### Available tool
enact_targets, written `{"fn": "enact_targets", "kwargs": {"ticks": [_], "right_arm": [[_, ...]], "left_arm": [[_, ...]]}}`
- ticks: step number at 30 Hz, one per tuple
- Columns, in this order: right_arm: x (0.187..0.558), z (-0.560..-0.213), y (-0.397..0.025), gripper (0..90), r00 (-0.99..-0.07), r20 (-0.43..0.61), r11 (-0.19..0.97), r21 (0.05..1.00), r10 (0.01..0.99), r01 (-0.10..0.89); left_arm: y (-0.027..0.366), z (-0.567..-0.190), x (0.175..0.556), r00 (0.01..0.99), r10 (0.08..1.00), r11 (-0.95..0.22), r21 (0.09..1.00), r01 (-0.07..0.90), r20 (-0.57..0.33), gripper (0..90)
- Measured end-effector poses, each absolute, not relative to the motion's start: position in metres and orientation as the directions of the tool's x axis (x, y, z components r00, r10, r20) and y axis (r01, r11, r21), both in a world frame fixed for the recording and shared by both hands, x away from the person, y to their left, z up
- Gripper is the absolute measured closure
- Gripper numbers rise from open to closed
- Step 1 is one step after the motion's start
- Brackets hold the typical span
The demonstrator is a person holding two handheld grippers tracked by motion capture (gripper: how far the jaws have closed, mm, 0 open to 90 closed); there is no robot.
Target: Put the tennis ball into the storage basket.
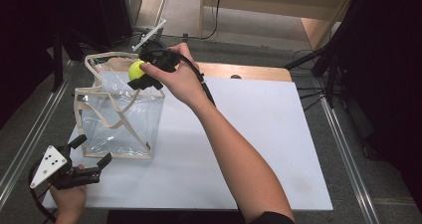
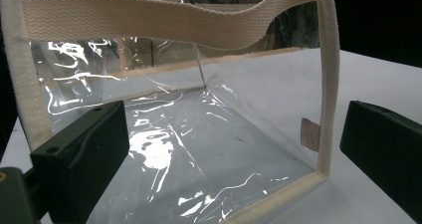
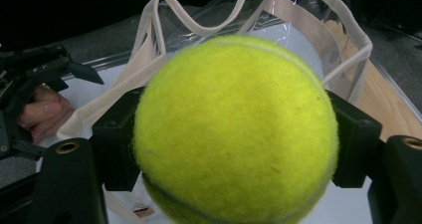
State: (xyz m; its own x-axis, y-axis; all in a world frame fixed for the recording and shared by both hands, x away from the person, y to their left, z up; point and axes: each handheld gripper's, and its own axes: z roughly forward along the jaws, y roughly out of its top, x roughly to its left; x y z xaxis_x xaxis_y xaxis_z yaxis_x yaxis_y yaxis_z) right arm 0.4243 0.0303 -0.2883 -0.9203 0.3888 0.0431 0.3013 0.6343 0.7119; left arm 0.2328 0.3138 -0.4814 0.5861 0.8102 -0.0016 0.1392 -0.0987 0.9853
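A clear plastic tote bag with beige webbing trim stands upright on the white table top, its mouth open upward. My right gripper hovers over the bag's far rim, shut on a yellow-green tennis ball. In the right gripper view the tennis ball sits clamped between both black pads, with the bag below it. My left gripper rests open near the bag's near left corner. In the left gripper view its jaws stand wide apart in front of the bag.
A wooden board lies under the white top at the back. Metal rails run along both sides of the table. A white bracket and cables lie on the floor behind, beside dark stands at the right.
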Motion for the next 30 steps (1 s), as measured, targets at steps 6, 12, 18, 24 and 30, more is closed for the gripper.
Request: {"fn": "enact_targets", "kwargs": {"ticks": [6,12,18,24,30], "right_arm": [[0.425,-0.288,0.039,23.3,-0.922,0.051,0.638,0.708,0.383,0.304],[0.425,-0.288,0.047,23.2,-0.929,0.050,0.643,0.708,0.367,0.292],[0.426,-0.287,0.055,23.3,-0.934,0.046,0.651,0.705,0.354,0.281],[0.427,-0.288,0.061,23.3,-0.935,0.049,0.654,0.702,0.350,0.282],[0.429,-0.290,0.066,23.3,-0.935,0.058,0.656,0.697,0.350,0.289]], "left_arm": [[0.314,-0.481,0.233,0.587,0.809,-0.100,0.985,0.138,-0.001,0.0],[0.314,-0.481,0.233,0.588,0.809,-0.099,0.985,0.140,-0.002,0.0],[0.314,-0.481,0.233,0.588,0.809,-0.097,0.985,0.142,-0.005,0.0],[0.314,-0.481,0.233,0.588,0.808,-0.098,0.985,0.140,-0.004,0.0],[0.314,-0.481,0.233,0.588,0.809,-0.099,0.985,0.141,-0.003,0.0]]}}
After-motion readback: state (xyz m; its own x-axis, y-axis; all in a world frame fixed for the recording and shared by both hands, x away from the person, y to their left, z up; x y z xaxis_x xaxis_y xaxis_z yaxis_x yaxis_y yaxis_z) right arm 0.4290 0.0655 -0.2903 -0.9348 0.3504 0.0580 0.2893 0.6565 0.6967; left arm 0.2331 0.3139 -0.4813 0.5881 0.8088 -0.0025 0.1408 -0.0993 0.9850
